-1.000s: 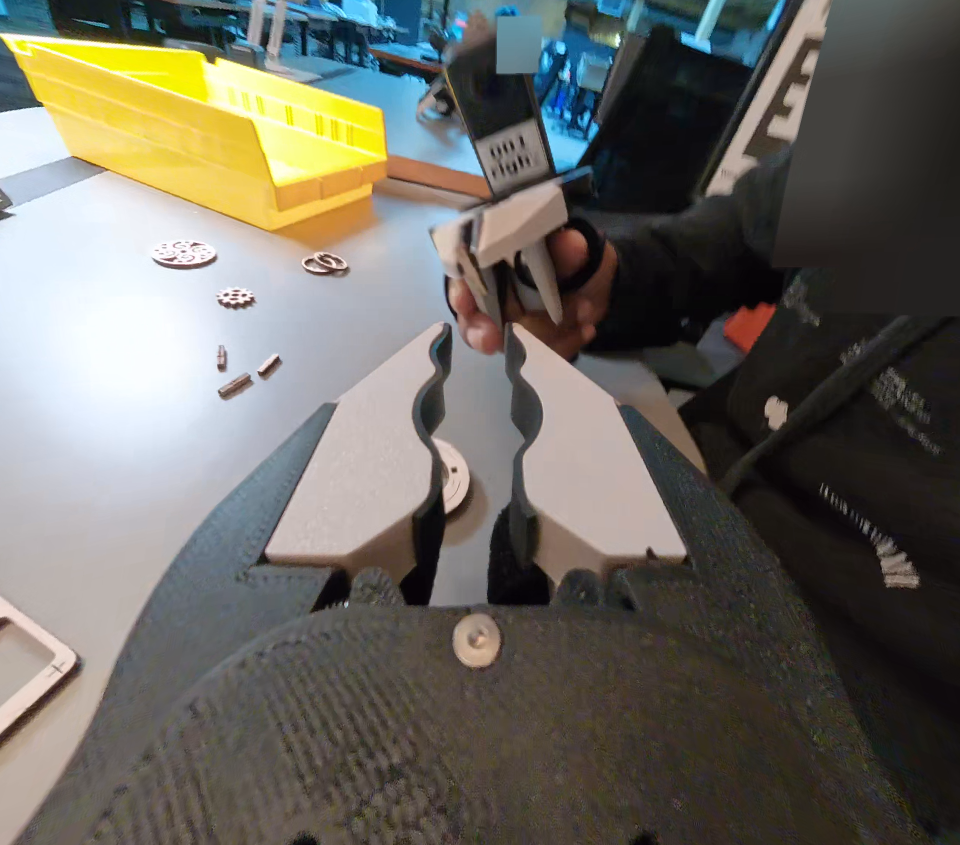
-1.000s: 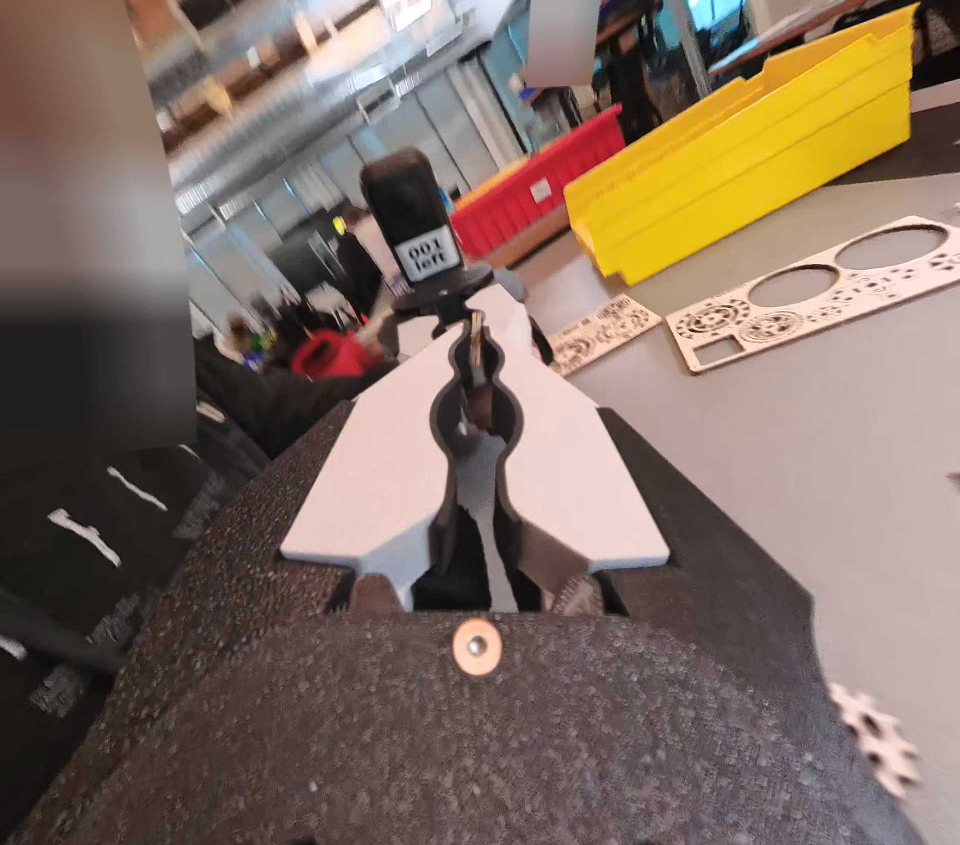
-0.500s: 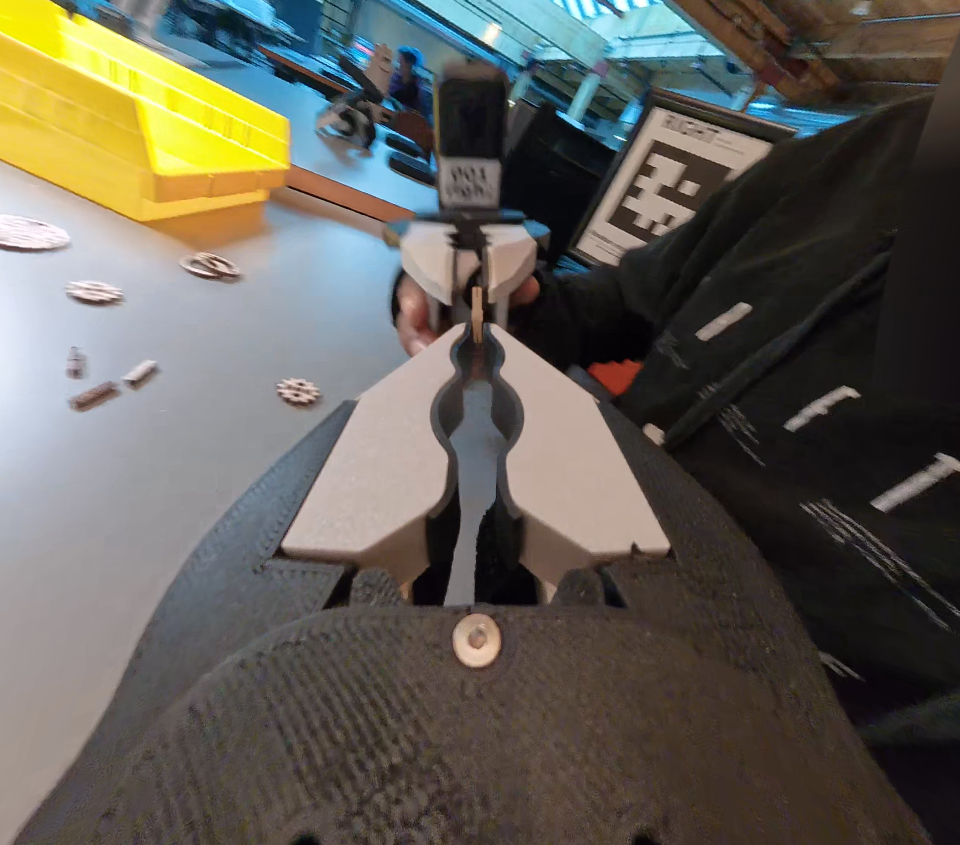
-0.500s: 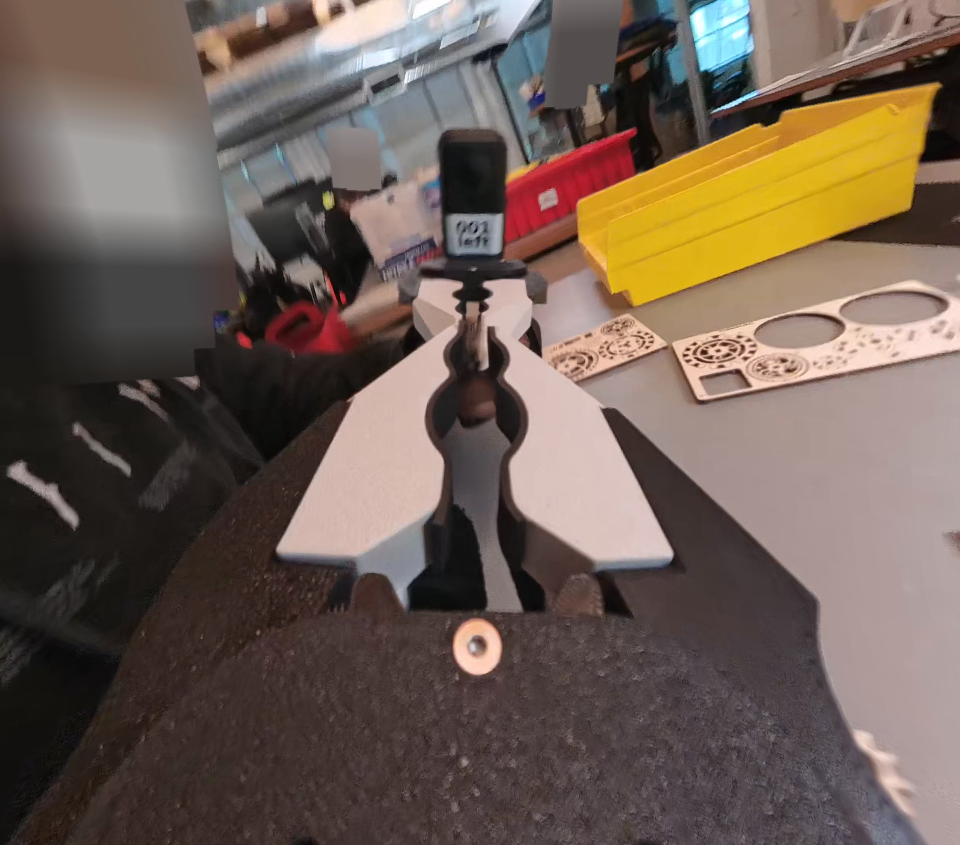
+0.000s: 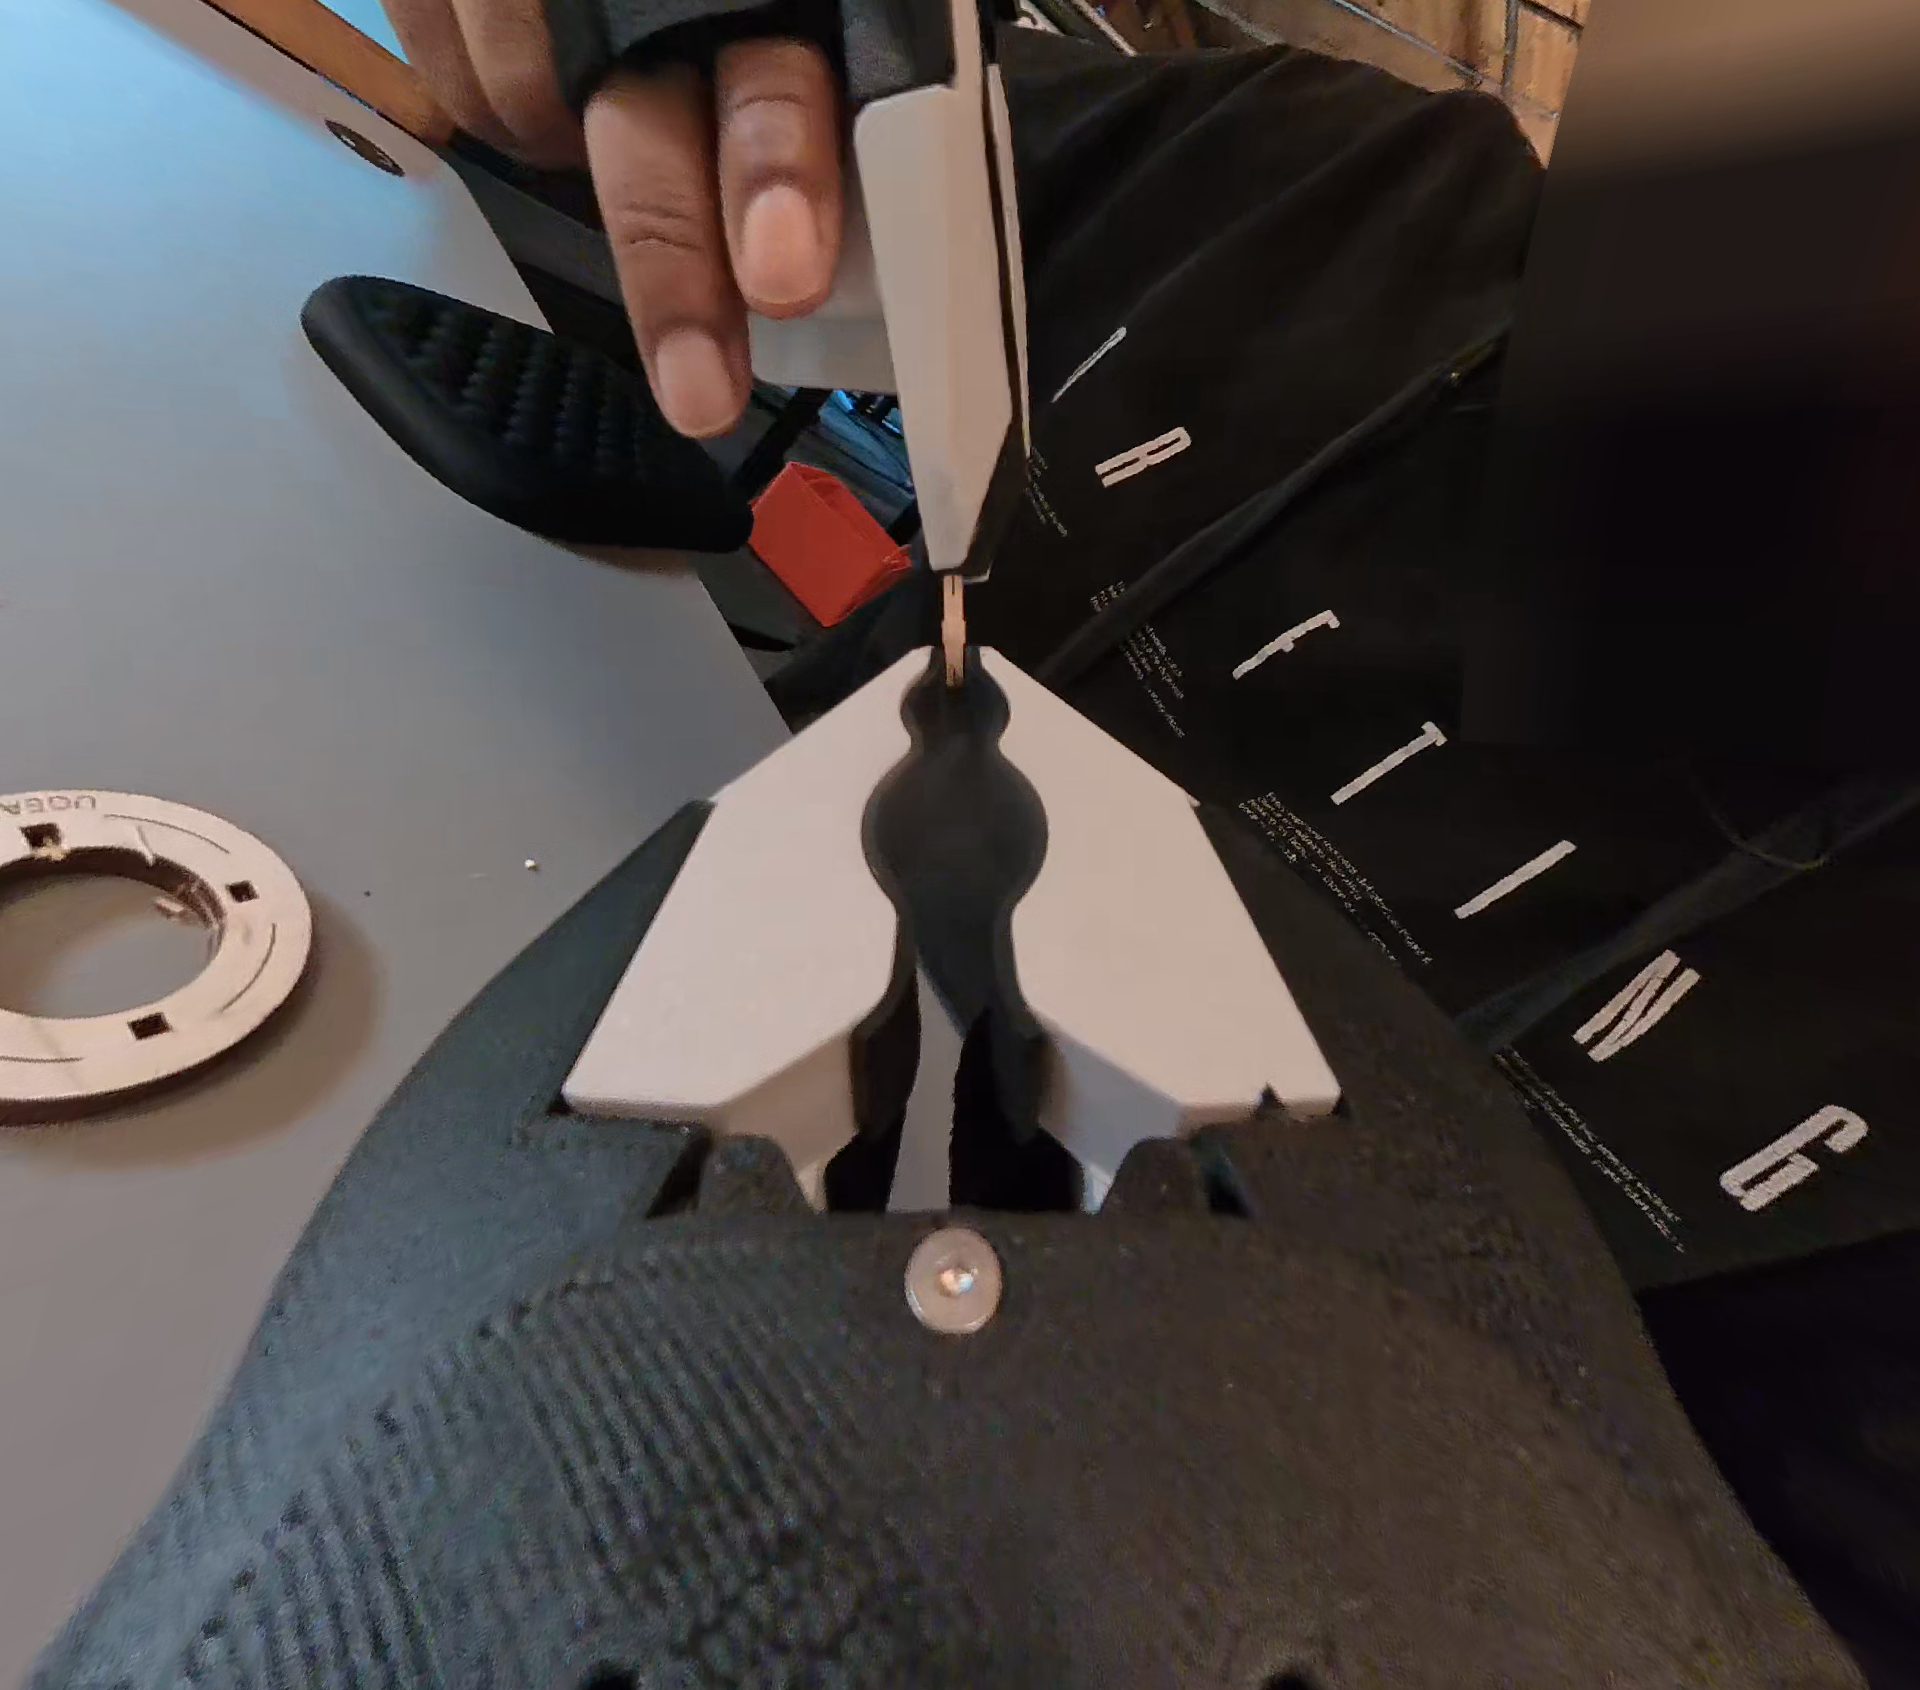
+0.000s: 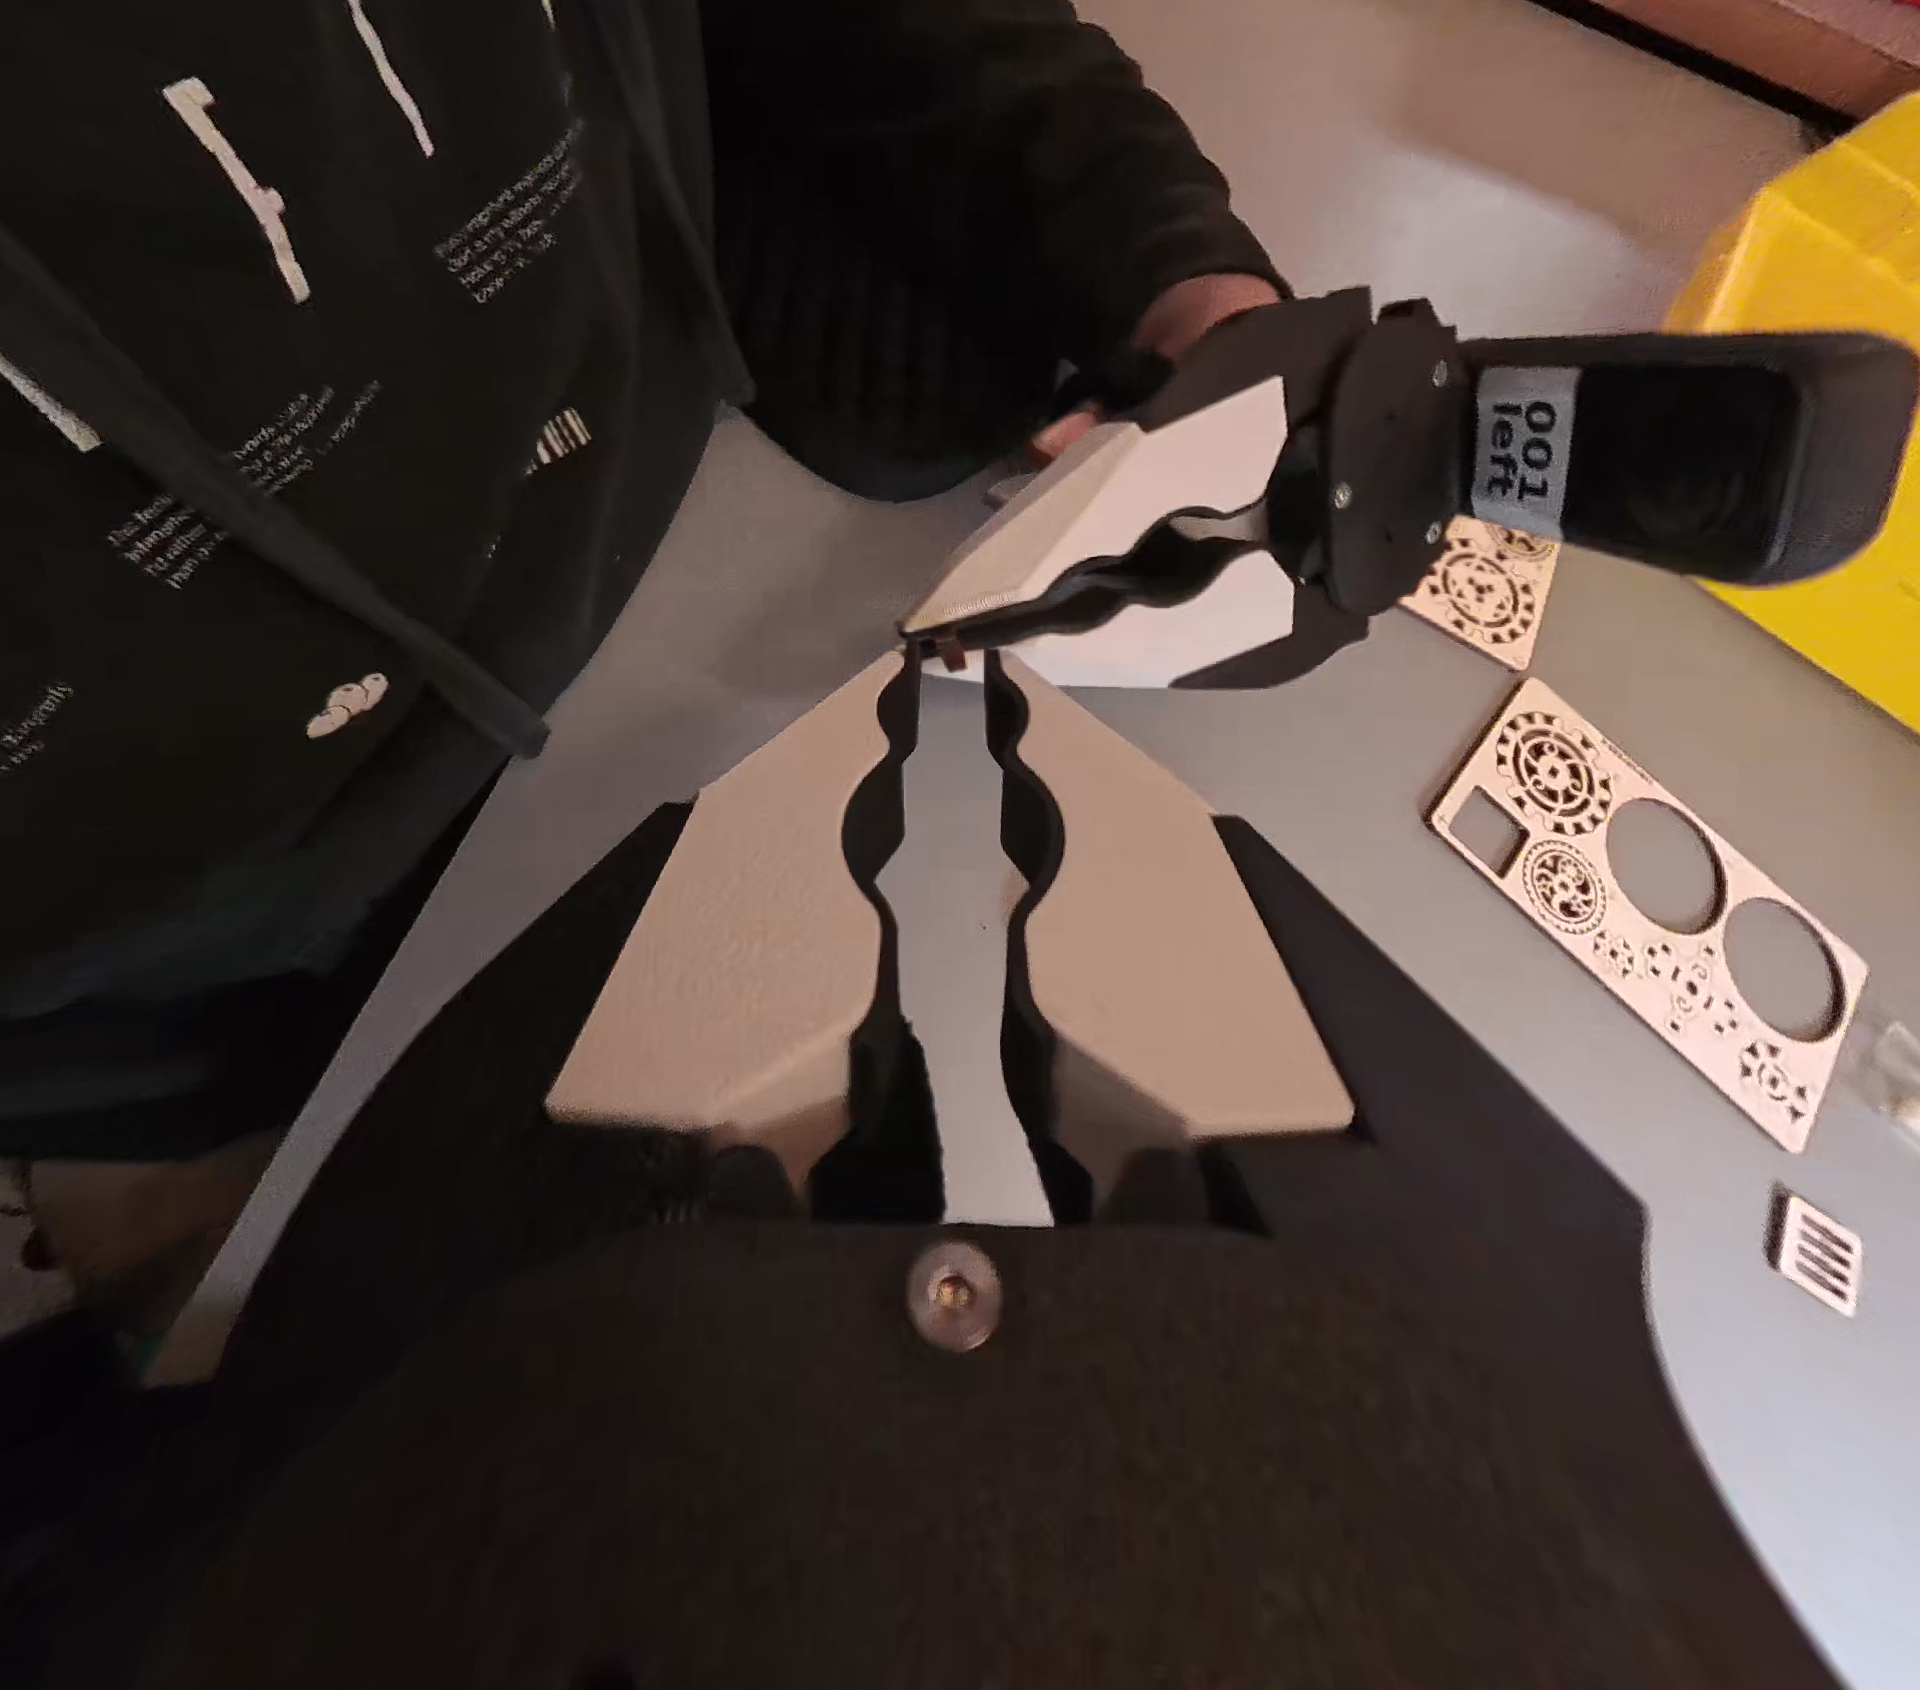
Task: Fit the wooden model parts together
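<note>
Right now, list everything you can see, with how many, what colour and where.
wooden peg: one, pale, pinched at the left tool's tip
wooden ring: one, pale, flat on the table
large cut-out sheet: one, pale wood, on the table right of the tools
small cut-out sheet: one, pale wood, behind the left tool
slotted piece: one, pale, near the large sheet
yellow bin: one, far right on the table
red box: one, beyond the table edge
black mesh pad: one, beside the table edge
table: one, grey
hoodie: one, black
hand: one, gripping the right tool
left tool: shut on the peg
right tool: open, facing the peg
</note>
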`<action>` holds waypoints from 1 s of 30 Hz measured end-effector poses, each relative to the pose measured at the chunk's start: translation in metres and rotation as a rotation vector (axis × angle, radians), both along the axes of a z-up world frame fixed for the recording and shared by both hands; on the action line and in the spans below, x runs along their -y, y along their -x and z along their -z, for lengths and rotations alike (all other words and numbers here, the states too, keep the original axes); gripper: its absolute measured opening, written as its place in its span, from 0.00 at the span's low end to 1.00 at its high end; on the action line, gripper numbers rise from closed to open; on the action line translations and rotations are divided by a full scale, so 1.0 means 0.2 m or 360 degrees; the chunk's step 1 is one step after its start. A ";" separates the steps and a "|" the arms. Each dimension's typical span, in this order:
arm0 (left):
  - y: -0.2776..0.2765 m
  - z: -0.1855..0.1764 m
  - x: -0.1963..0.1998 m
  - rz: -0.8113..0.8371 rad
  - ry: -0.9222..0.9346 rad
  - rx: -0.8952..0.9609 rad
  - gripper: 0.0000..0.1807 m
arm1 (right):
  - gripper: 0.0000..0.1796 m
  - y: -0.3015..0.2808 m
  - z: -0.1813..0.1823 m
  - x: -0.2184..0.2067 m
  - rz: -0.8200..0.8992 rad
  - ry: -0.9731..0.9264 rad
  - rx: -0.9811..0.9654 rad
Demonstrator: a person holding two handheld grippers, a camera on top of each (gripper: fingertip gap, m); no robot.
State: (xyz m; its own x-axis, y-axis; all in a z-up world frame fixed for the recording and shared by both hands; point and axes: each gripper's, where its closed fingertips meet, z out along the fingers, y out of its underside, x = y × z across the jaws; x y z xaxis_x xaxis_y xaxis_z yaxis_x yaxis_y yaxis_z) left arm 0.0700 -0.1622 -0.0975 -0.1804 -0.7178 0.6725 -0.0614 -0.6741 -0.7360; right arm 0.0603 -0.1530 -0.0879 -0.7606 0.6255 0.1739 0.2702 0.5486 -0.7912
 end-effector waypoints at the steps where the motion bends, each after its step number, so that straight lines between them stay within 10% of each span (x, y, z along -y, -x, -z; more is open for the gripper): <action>1: 0.00 0.00 0.01 0.0014 0.0013 0.0008 0.01 | 0.05 0.00 0.01 0.01 -0.0016 -0.0036 -0.0002; 22: -0.01 -0.01 0.05 0.0135 0.0083 0.0073 0.01 | 0.01 0.00 0.03 0.06 -0.0125 -0.0134 0.0042; 30: 0.05 -0.02 -0.12 -0.0207 0.0038 0.0075 0.10 | 0.00 0.02 0.05 -0.03 0.0049 -0.0157 0.0095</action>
State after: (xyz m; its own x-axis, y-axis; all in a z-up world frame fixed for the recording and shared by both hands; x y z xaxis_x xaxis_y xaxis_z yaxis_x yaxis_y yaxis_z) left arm 0.0591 -0.1387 -0.0932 -0.1185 -0.7213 0.6824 0.0617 -0.6913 -0.7199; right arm 0.0569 -0.1470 -0.0986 -0.7521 0.6308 0.1909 0.3331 0.6138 -0.7158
